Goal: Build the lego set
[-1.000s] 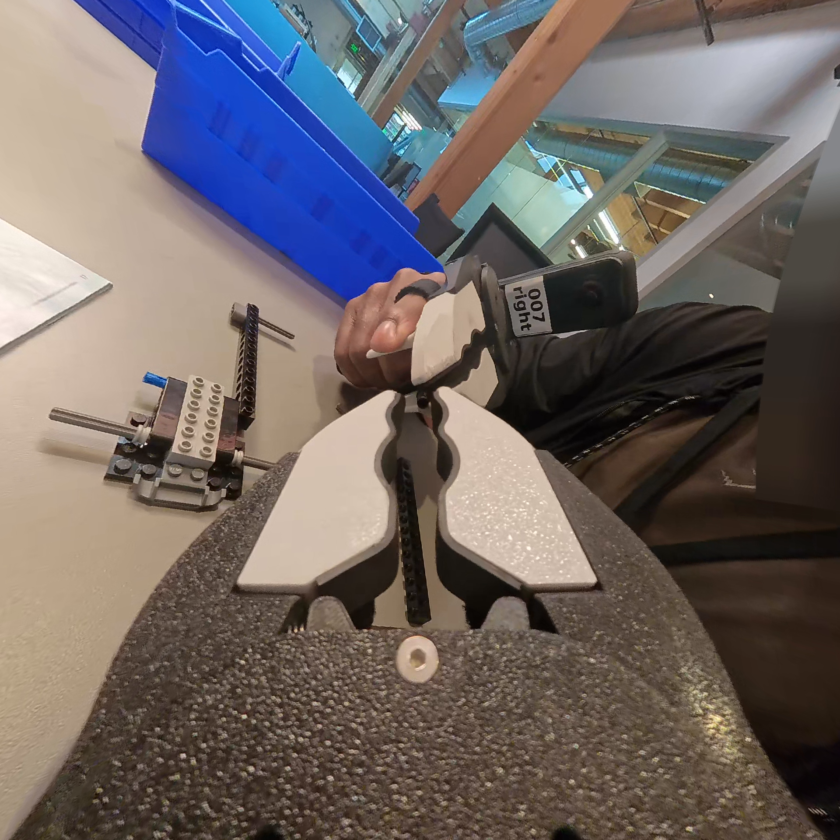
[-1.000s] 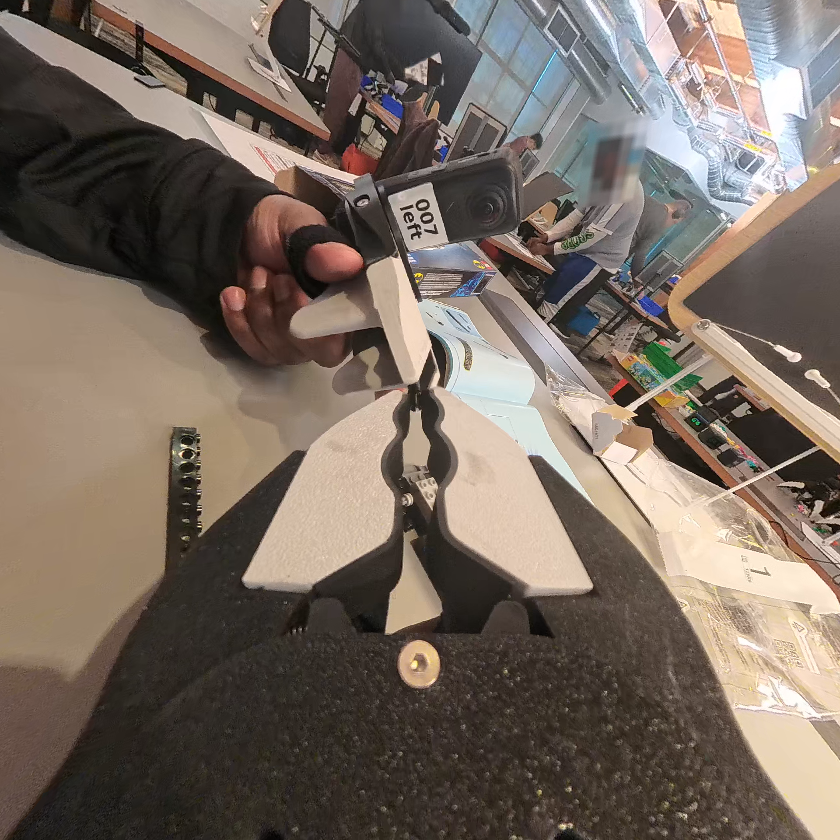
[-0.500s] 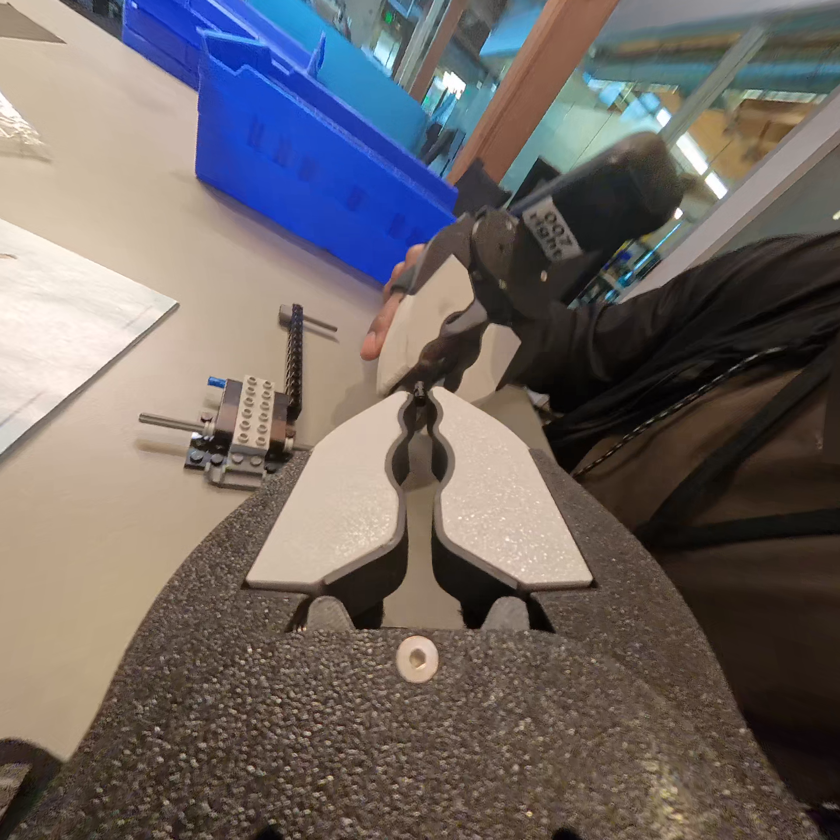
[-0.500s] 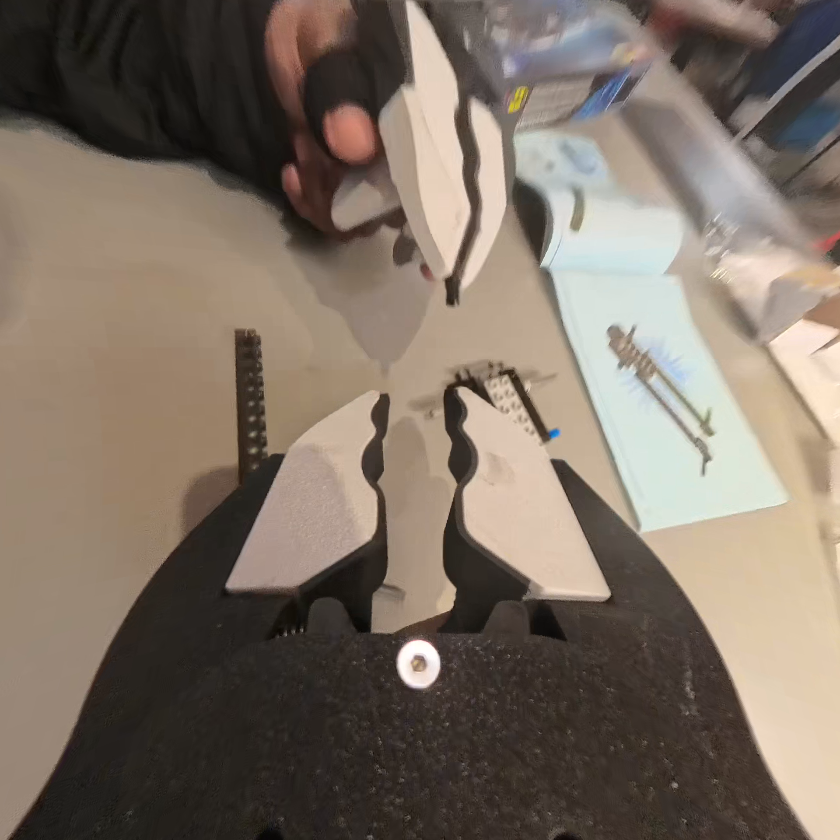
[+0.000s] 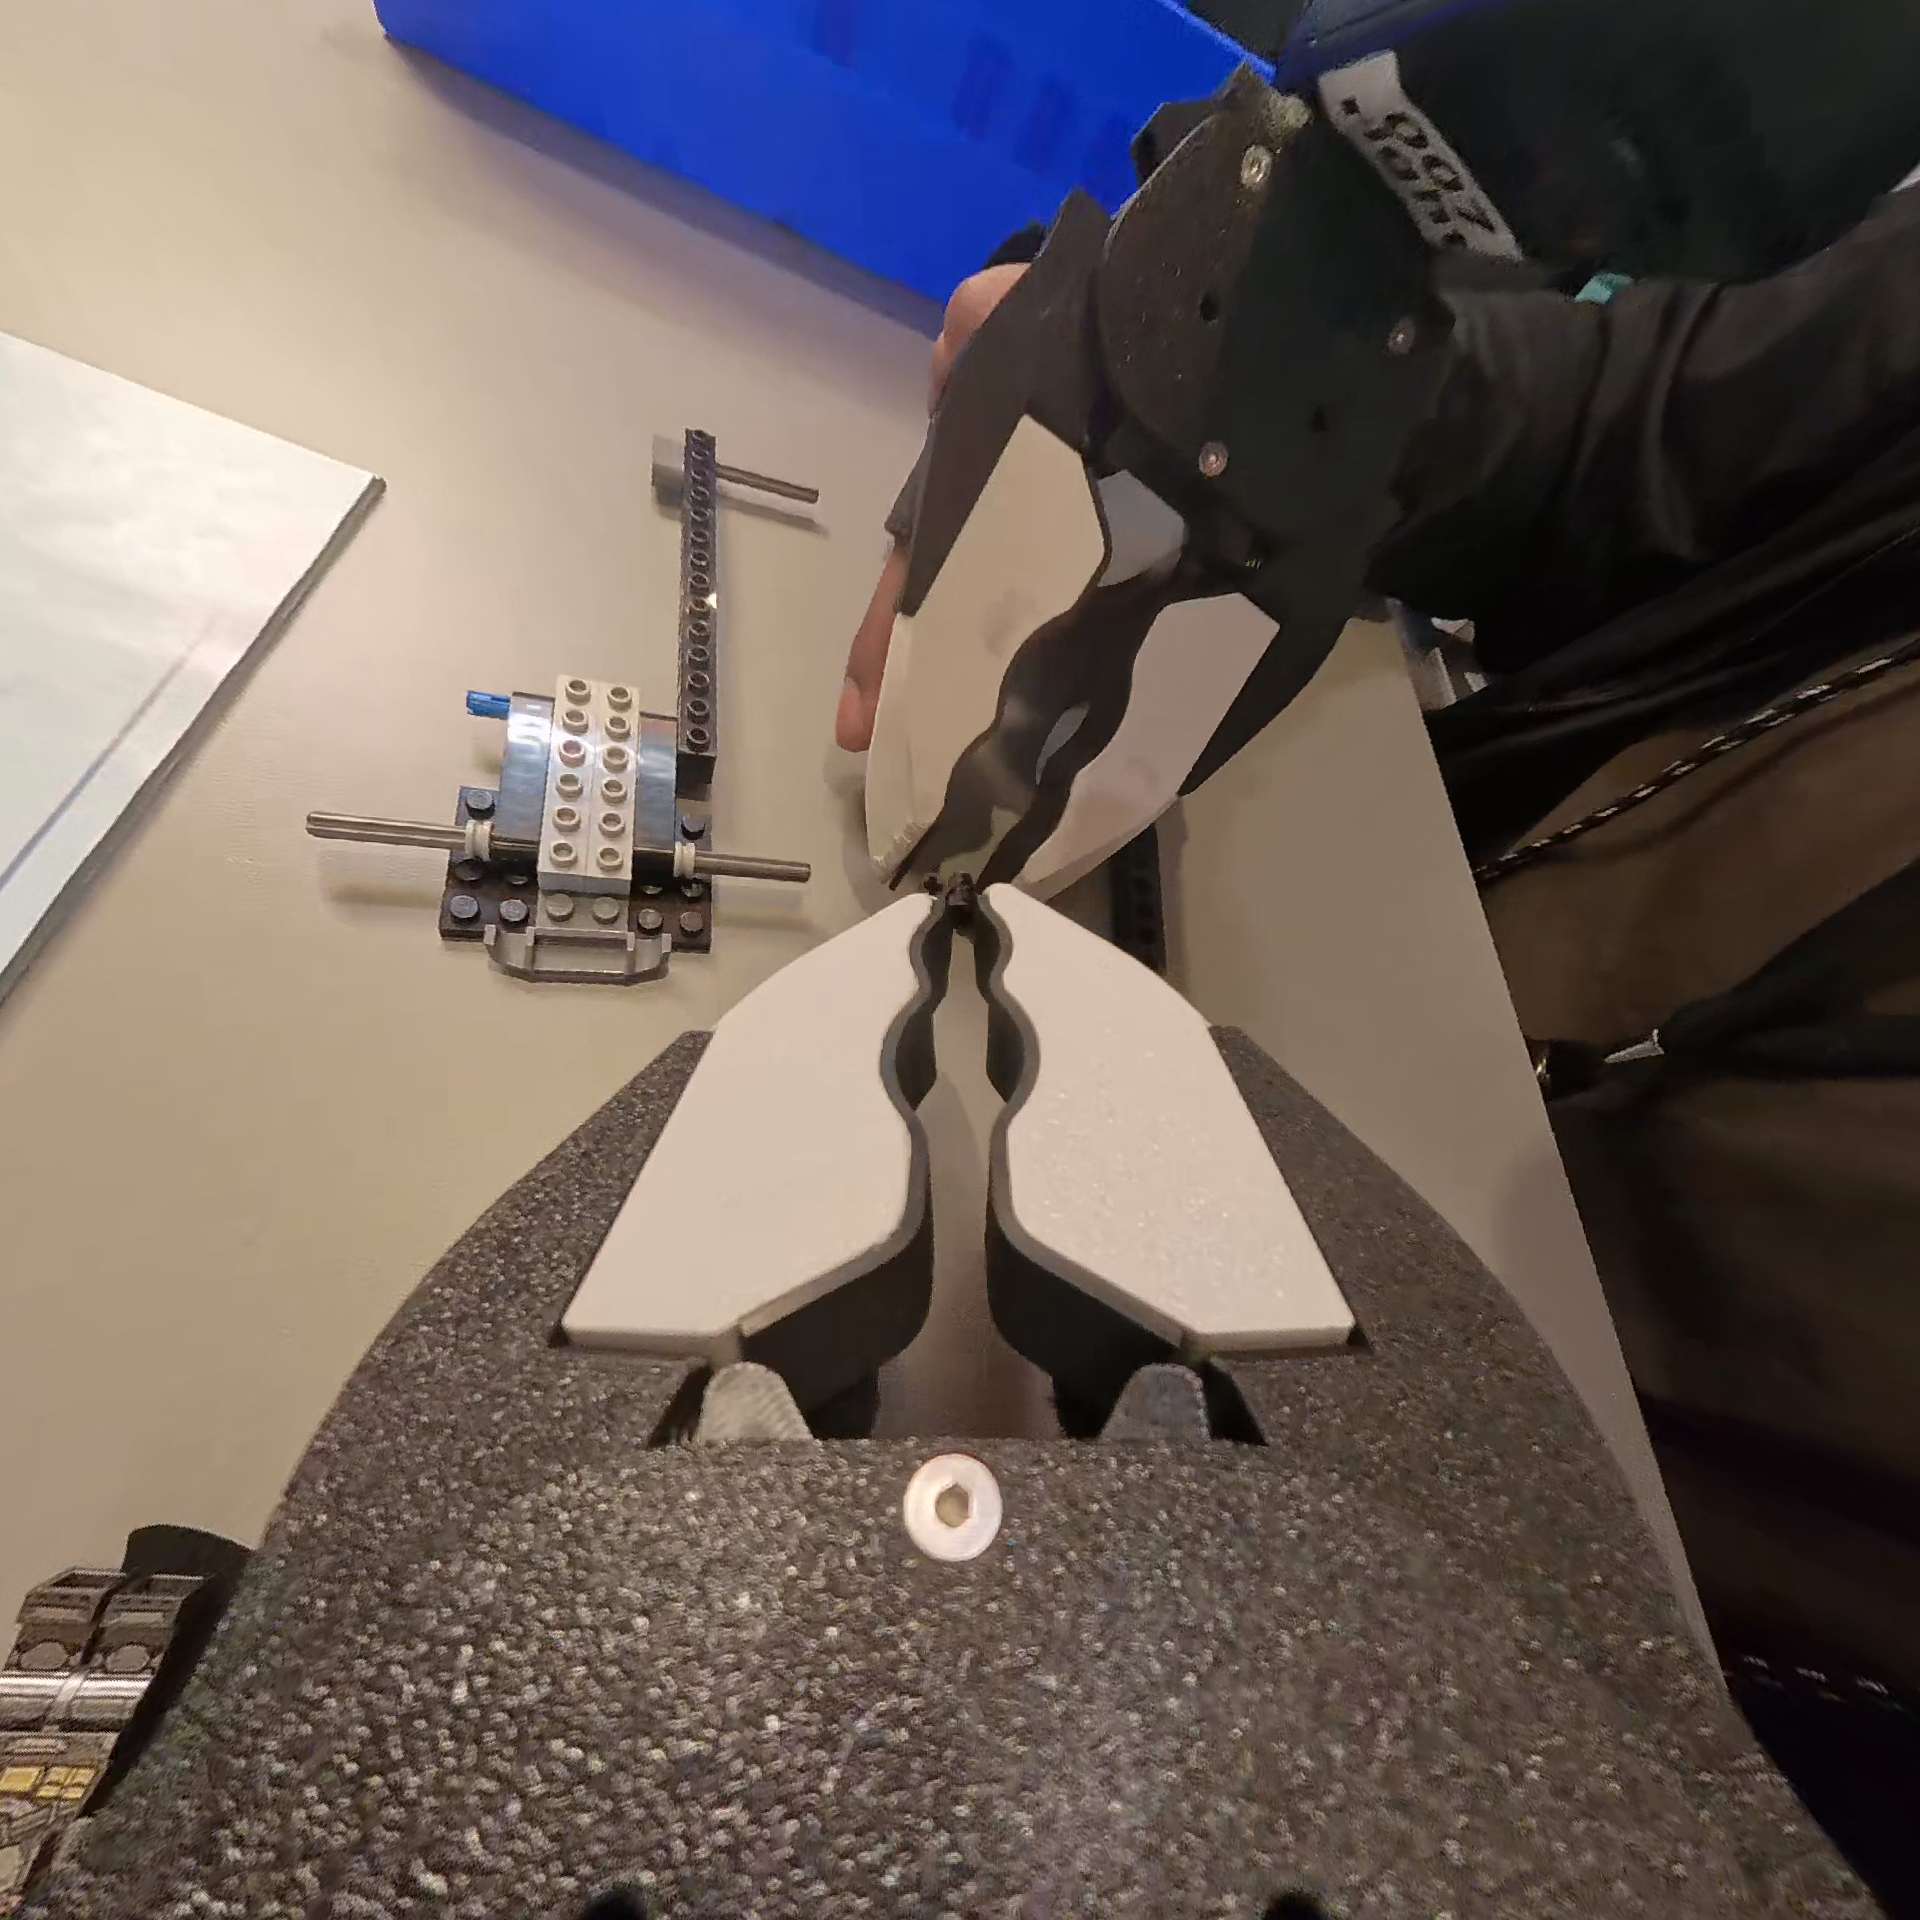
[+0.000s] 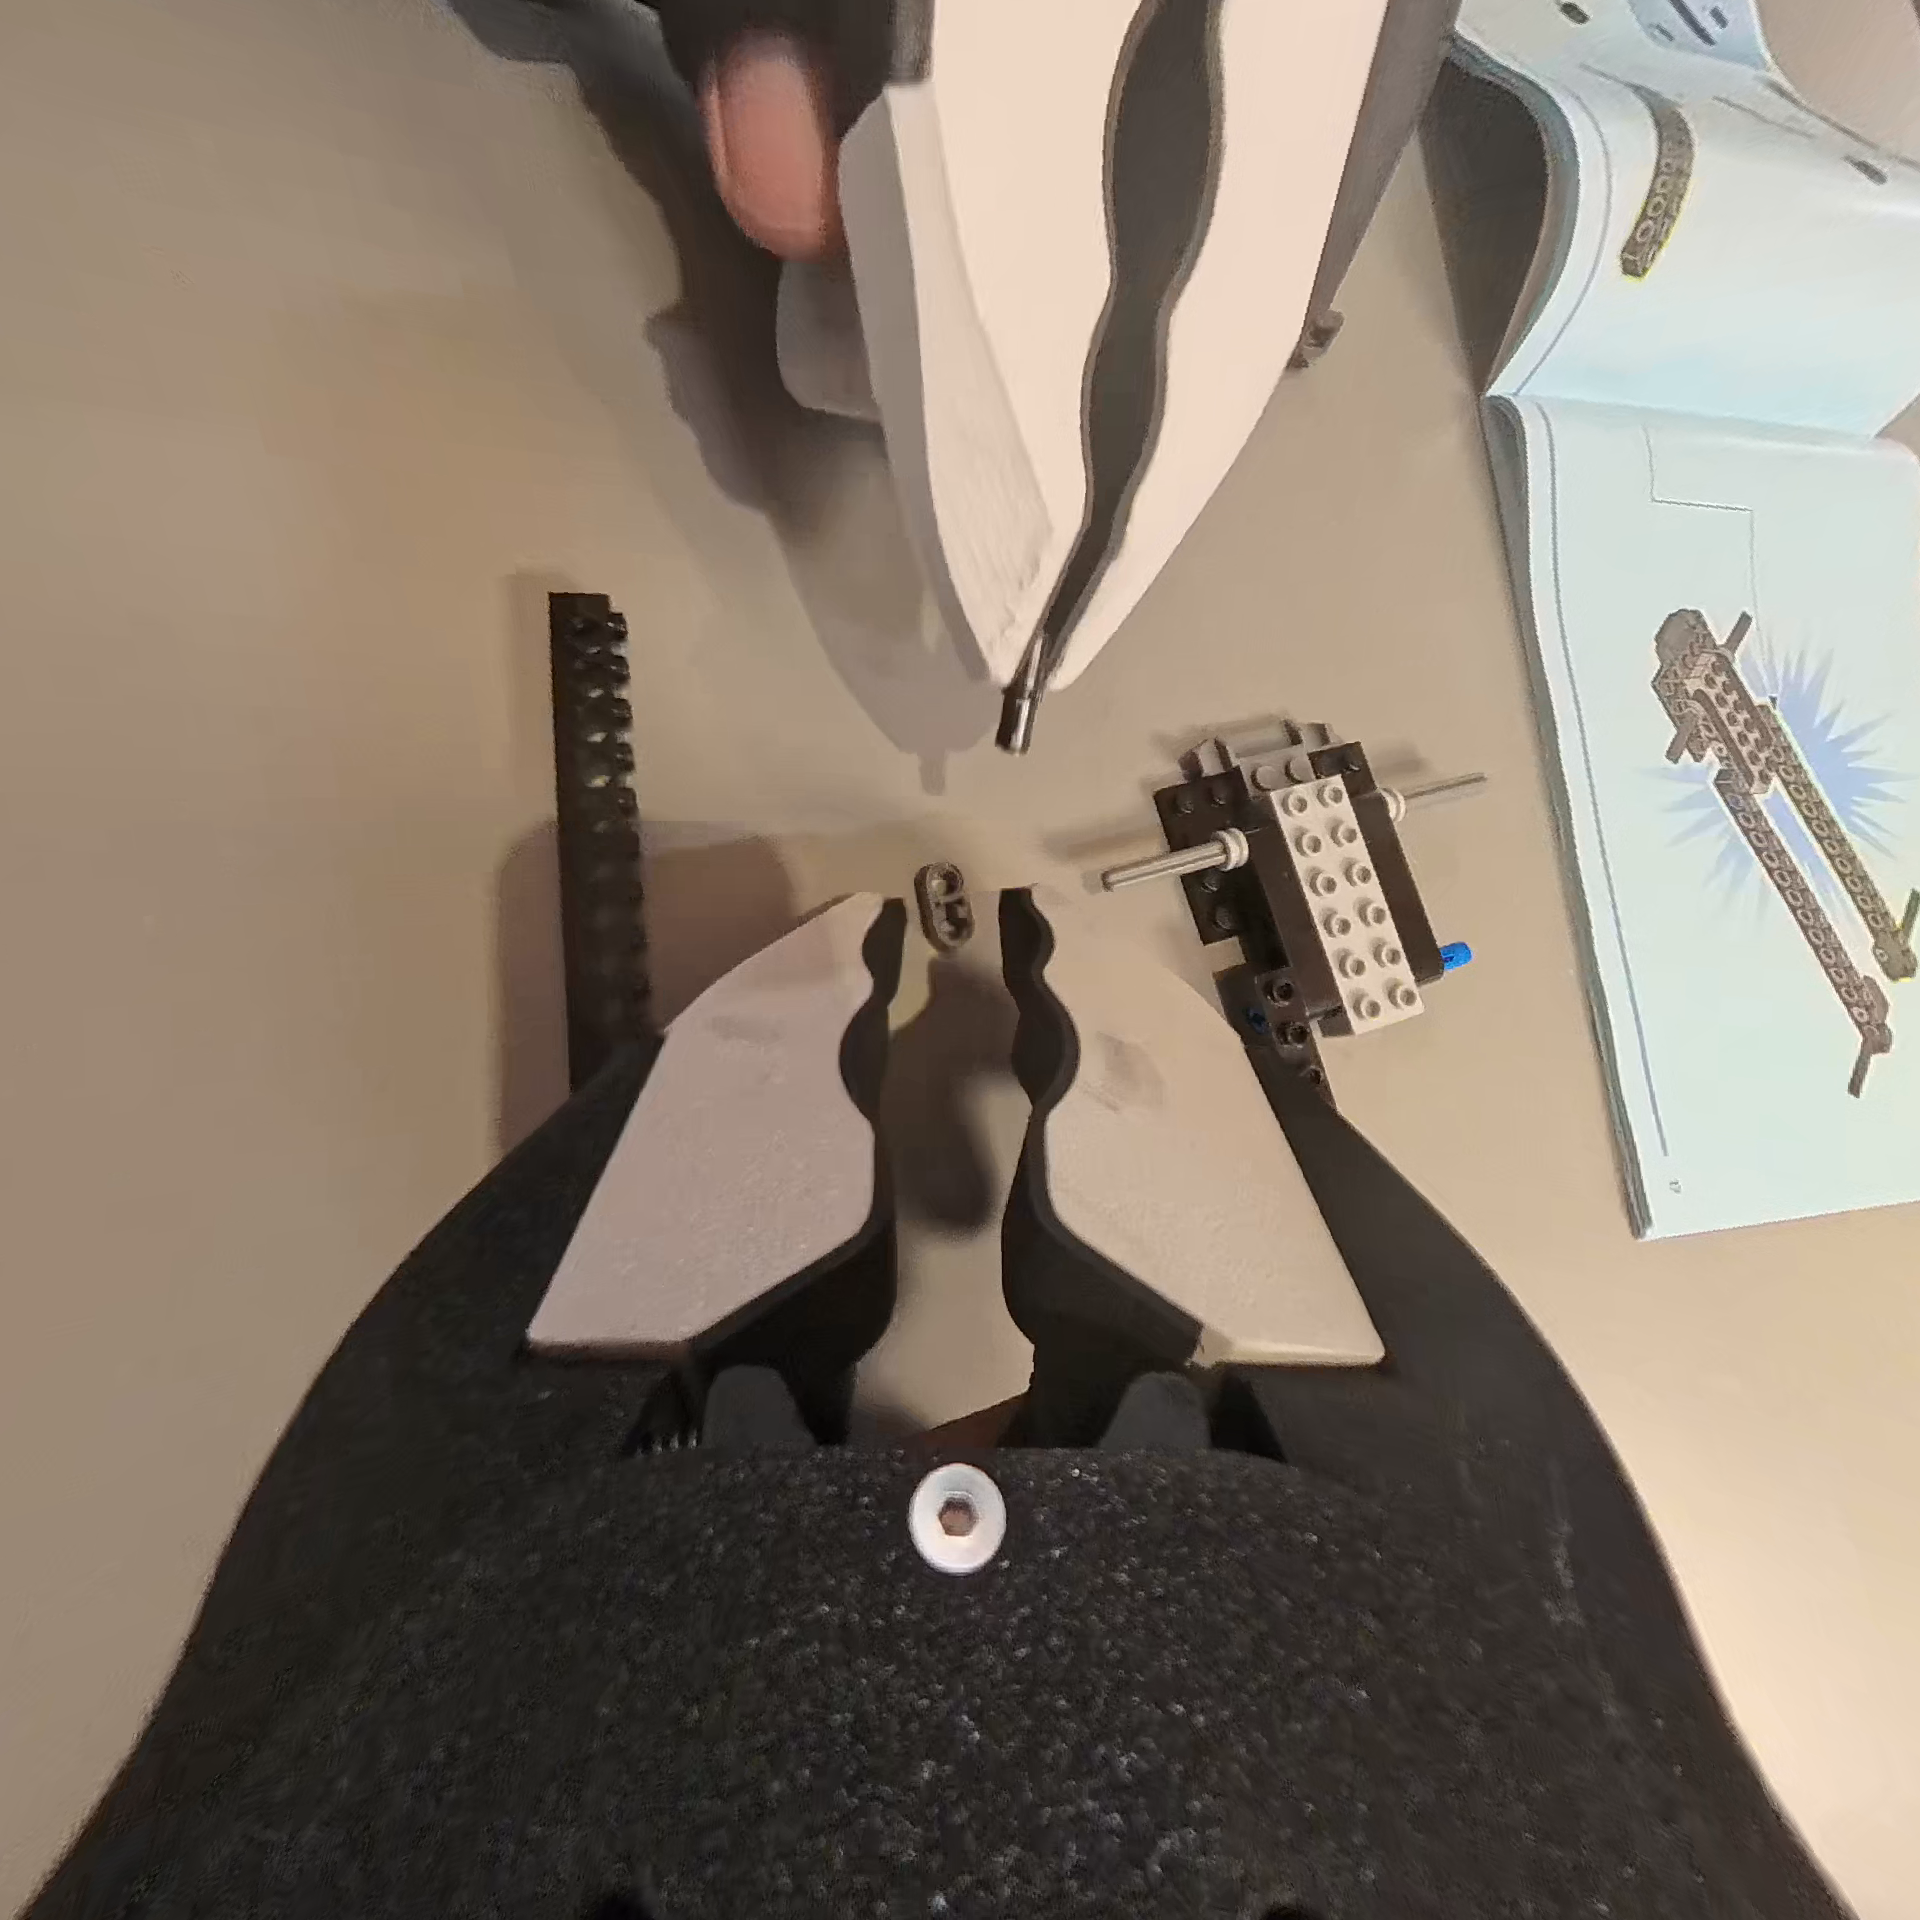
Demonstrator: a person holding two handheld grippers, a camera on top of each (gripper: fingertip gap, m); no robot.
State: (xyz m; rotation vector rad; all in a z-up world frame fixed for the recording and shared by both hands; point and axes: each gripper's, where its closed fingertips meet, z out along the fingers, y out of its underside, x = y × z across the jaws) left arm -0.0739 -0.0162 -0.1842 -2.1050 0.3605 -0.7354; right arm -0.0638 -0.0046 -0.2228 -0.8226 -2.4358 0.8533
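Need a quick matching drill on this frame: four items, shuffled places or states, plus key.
Things:
1. small black pin
2. small grey two-hole link
3. long black studded beam
4. open instruction booklet

Places or states:
A. flat on the table at the far right of the right wrist view
B. pinched at the left gripper tips, sticking out
C. loose between the right gripper's open fingertips
D. flat on the table, left of the right gripper

Pairs: 1-B, 2-C, 3-D, 4-A
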